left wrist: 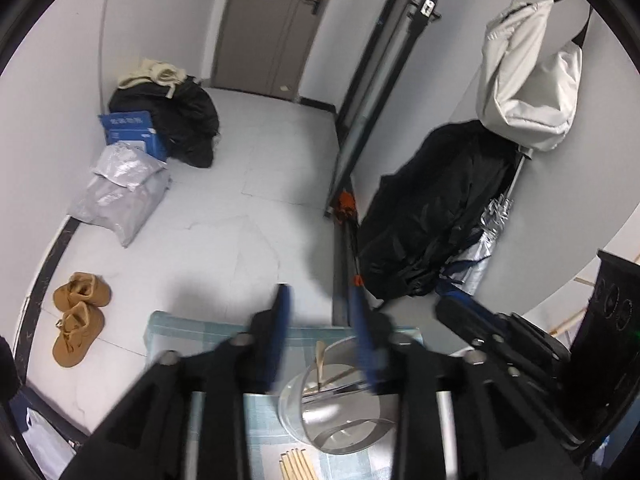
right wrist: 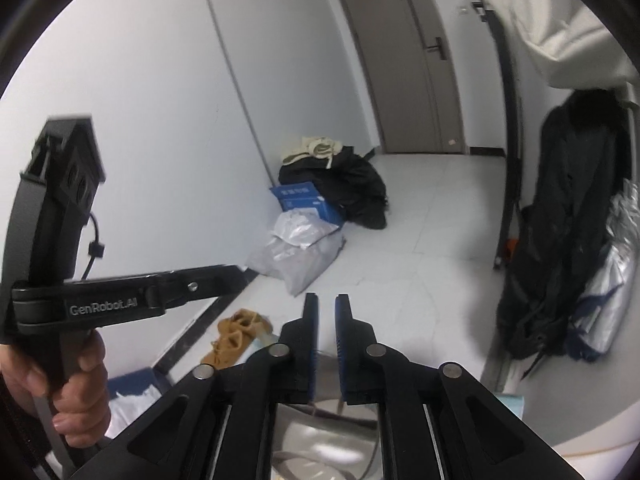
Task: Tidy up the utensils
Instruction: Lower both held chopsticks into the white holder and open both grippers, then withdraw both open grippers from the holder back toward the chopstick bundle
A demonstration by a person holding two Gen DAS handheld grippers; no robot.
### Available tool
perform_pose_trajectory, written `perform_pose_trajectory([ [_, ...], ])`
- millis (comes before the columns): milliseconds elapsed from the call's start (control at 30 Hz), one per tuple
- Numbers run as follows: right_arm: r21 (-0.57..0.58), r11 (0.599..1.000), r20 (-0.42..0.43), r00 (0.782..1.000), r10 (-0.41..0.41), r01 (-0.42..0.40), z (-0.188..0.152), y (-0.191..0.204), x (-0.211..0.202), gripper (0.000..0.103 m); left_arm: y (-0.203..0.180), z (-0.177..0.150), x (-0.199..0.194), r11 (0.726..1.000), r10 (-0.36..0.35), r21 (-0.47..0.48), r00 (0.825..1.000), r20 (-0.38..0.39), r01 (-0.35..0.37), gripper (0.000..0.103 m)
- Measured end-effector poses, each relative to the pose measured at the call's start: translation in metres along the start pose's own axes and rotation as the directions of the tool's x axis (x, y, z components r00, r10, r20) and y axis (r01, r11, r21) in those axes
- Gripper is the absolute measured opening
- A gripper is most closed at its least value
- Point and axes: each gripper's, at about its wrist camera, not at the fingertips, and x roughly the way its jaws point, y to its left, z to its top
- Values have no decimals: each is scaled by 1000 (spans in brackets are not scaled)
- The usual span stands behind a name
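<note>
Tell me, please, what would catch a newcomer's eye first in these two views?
Probably the shiny metal container low in the left wrist view, holding wooden utensils and standing on a checked cloth, with the left gripper open above it. Next, the brown shoes on the pale floor at left, and the white jacket hanging at upper right over a black coat.

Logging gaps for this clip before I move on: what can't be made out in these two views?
- Left gripper, left wrist view: motion blur smears the fingers.
- Metal container, both views: the gripper bodies cover its rim; utensils inside can't be counted.
- Chopsticks, left wrist view: cut off by the bottom edge.
- Right gripper, right wrist view: narrow gap, nothing visible between the fingers.
- Table: mostly hidden.
</note>
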Motion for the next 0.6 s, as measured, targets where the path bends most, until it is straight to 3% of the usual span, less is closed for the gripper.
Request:
perform_pose_trajectory([
  [67,33,999,28,1000,-9,8,-5,-3,-13,23,3,-3,-9,1000,24,-5,999,34,-24,49],
  [100,42,999,38,999,-19,18,-8,-5,-19,32,4,-4,-12,999,33,-5,998,46,-33,54],
  [200,64,997,69,997,-43,38,-13,-5,-36,45,2,-8,-22,997,77,15,993,88,-79,59],
  [467,116,991,132,987,-88,73,-27,5,-83,49,-1,-27,-51,990,138,6,979,148,-141,71],
  [600,112,990,169,981,-99,81,-37,20,-106,58,-2,-42,-66,985,167,6,968,188,-171,77],
])
